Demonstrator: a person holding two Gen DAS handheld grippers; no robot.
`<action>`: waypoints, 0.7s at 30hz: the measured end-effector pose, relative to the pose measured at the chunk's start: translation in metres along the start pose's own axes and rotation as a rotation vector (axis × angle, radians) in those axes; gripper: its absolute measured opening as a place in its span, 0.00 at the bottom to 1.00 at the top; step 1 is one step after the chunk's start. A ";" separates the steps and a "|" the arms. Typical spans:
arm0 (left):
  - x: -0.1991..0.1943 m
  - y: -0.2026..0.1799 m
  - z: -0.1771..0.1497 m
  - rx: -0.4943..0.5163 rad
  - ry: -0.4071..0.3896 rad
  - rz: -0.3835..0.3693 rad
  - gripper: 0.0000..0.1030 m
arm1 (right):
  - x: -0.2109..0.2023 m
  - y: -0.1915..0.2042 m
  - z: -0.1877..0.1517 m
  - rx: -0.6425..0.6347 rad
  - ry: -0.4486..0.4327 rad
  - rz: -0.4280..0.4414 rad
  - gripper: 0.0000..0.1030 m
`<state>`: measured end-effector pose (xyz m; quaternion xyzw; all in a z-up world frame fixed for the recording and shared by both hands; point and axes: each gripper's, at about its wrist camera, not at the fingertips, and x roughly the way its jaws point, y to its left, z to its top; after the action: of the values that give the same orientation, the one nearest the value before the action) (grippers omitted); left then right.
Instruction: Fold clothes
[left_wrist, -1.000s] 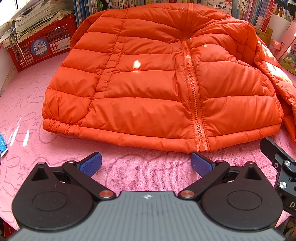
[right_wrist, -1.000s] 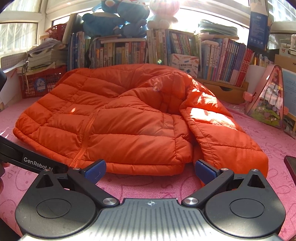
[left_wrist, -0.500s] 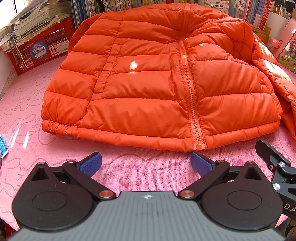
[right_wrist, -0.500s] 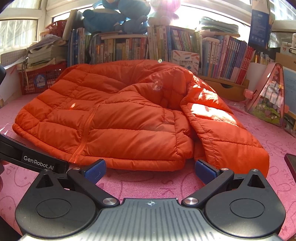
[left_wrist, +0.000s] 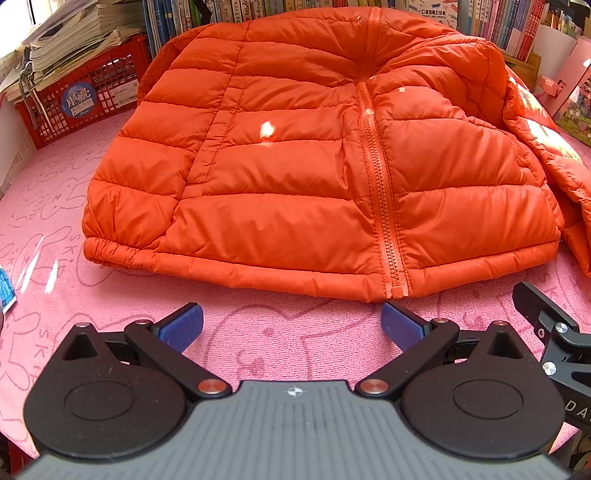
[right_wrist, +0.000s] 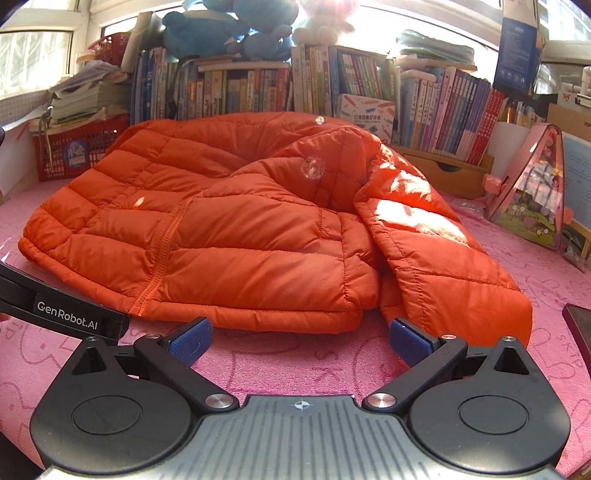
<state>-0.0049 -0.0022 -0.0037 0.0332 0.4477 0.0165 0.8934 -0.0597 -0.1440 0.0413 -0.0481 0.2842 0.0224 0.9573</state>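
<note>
Your orange puffer jacket (left_wrist: 303, 173) lies front-up on the pink tabletop (left_wrist: 258, 332), zipped closed, its hem toward you and its collar toward the row of books (right_wrist: 424, 92) at the back. This orientation presents the hem as the nearest graspable edge. Your left gripper (left_wrist: 291, 325) sits just short of the hem near the zipper (left_wrist: 380, 192), its 2 fingers spread wide and holding nothing. Your right gripper (right_wrist: 299, 338) is likewise wide open and empty, just before the hem's right corner. The right sleeve (right_wrist: 443, 251) is flung outward and slumps beside the body rather than lying across it; I judge this the first item to fold inward. The left side appears flat and tidy. A red basket (left_wrist: 77, 99) stands well apart at the left rear and poses no obstruction. No fold is yet made. The quilted shell looks slippery and springy, so expect folds to rebound unless pressed.
</note>
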 end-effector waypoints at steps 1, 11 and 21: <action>0.000 0.000 0.000 -0.001 0.000 0.000 1.00 | 0.001 -0.001 0.000 0.002 0.004 -0.007 1.00; 0.001 0.001 0.000 -0.009 0.004 -0.001 1.00 | 0.006 -0.018 -0.001 0.059 0.030 -0.034 1.00; 0.000 0.000 0.000 -0.006 0.004 0.006 1.00 | 0.008 -0.023 -0.003 0.064 0.048 -0.052 1.00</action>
<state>-0.0051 -0.0024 -0.0042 0.0318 0.4491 0.0203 0.8927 -0.0533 -0.1674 0.0366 -0.0252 0.3065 -0.0129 0.9515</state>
